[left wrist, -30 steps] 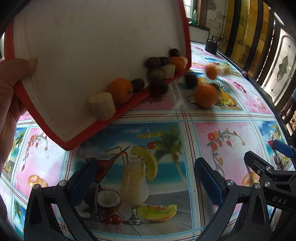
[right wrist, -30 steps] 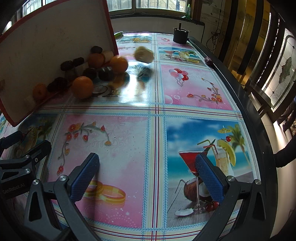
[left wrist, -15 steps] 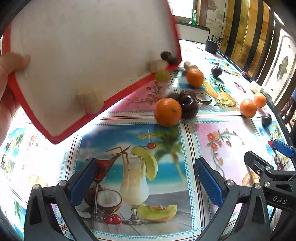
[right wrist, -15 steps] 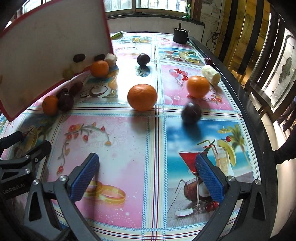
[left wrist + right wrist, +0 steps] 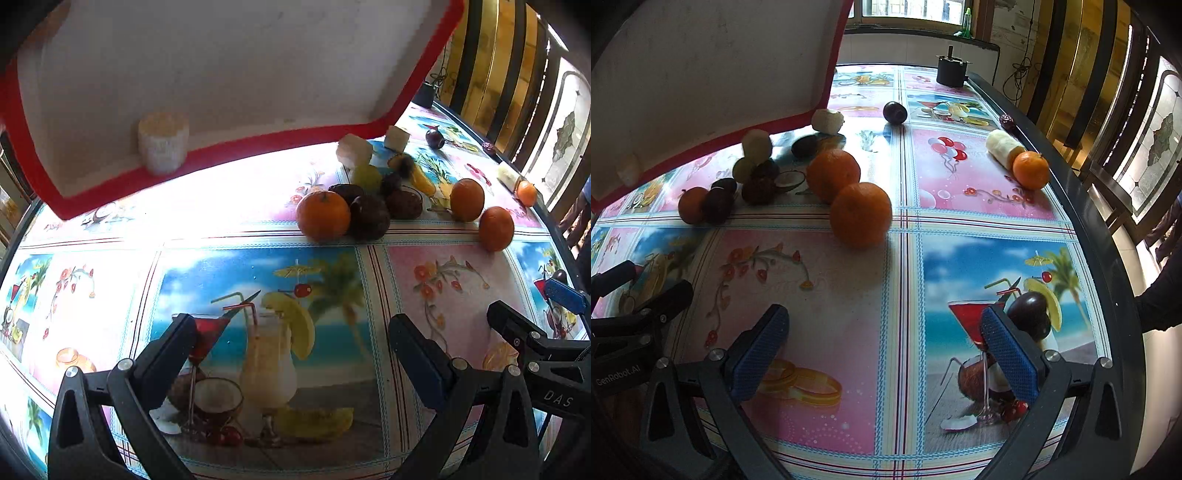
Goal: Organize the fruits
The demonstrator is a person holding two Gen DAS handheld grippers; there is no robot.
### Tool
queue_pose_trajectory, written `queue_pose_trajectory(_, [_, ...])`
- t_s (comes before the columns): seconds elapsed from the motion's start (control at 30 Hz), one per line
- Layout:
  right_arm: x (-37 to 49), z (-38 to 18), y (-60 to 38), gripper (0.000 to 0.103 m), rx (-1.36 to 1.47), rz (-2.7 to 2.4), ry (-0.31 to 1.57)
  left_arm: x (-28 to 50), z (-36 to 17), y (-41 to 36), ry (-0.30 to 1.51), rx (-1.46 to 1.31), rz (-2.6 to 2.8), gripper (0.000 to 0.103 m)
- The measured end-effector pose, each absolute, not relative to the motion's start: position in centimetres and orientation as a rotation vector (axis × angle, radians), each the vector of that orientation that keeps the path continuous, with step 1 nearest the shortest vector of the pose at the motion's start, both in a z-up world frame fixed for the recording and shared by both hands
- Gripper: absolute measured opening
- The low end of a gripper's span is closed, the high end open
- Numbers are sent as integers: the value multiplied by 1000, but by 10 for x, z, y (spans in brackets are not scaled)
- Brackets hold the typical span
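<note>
Both hand-held grippers hover low over the counter (image 5: 820, 295), jaws apart and empty: the left hand-held gripper (image 5: 291, 354) and the right hand-held gripper (image 5: 882, 347). Oranges (image 5: 860, 214) and dark fruits (image 5: 369, 218) lie scattered far ahead of them. One dark plum (image 5: 1030, 314) sits just beside the right one's right finger. A tilted tray (image 5: 221, 66) hangs at far left.

"DAS" is printed on the right gripper (image 5: 554, 325); "GenRobot.AI" on the left gripper (image 5: 635, 295)
</note>
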State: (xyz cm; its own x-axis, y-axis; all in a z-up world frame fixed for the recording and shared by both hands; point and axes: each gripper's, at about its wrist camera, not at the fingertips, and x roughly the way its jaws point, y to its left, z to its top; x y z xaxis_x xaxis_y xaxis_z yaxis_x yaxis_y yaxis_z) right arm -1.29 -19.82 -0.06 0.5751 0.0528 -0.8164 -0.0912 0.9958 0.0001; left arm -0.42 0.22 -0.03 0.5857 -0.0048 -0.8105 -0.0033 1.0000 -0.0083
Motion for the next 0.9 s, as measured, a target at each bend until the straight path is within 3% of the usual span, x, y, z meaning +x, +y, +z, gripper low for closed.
queue_pose_trajectory(0.9, [-12, -1, -198, 103, -43, 84, 954, -2, 1, 2, 946, -9, -1, 103])
